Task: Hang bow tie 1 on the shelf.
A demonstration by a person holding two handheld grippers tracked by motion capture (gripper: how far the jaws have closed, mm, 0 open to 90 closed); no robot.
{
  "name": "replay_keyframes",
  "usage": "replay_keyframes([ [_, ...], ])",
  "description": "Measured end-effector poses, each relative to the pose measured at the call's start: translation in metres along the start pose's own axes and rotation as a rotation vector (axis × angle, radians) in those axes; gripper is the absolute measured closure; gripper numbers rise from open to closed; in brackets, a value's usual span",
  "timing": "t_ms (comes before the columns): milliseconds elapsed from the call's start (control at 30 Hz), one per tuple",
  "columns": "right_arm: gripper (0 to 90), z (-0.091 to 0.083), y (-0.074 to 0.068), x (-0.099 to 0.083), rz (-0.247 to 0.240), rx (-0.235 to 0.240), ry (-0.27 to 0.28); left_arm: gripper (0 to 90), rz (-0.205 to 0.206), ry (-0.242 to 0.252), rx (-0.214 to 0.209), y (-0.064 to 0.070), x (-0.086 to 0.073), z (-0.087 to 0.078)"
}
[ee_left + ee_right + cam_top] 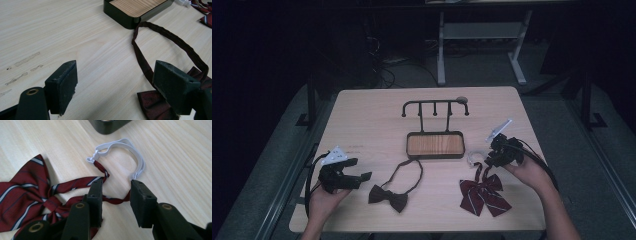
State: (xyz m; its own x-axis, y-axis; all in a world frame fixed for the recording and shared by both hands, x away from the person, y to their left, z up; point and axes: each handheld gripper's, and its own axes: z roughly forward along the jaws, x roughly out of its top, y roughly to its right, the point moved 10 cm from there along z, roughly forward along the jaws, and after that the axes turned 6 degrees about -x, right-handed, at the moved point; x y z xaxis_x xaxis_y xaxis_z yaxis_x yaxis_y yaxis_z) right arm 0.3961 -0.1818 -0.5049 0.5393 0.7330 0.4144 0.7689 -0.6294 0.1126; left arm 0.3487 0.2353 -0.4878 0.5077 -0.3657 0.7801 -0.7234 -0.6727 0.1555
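Note:
A dark maroon bow tie (388, 196) (152, 106) lies at the table's front centre, its strap loop (409, 172) (172, 41) reaching toward the rack. My left gripper (361, 179) (117, 82) is open just left of it, with bare table between the jaws; the right pad (172, 85) hangs over the bow's edge. A red striped bow tie (484, 194) (27, 185) lies at the front right, ending in a white elastic loop (474, 157) (136, 155). My right gripper (488, 160) (116, 195) is open, its jaws either side of the thin red strap (113, 200).
A black hook rack (434, 104) rises from a wood-lined tray base (434, 145) (135, 8) (107, 126) at the table's middle. Faint smudges (23, 61) mark the wood at the left. Table edges run close behind both hands.

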Motion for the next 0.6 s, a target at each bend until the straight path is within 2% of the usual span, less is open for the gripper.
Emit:
replay_keyframes([
  [67, 63.9, 0.001, 0.000, 0.001, 0.003, -0.001, -0.004, 19.8, 0.015, -0.010, 0.001, 0.000, 0.000, -0.001],
  [367, 67.3, 0.017, 0.012, 0.002, 0.025, -0.012, -0.031, 19.9, 0.010, -0.007, 0.005, 0.000, 0.000, 0.000],
  [467, 68.3, 0.022, 0.017, 0.000, 0.049, 0.002, -0.044, 19.9, 0.005, -0.007, 0.004, -0.001, 0.000, -0.001],
  [600, 68.6, 0.025, 0.018, -0.002, 0.056, 0.014, -0.056, 20.1, 0.003, -0.006, 0.003, -0.001, 0.000, -0.002],
])
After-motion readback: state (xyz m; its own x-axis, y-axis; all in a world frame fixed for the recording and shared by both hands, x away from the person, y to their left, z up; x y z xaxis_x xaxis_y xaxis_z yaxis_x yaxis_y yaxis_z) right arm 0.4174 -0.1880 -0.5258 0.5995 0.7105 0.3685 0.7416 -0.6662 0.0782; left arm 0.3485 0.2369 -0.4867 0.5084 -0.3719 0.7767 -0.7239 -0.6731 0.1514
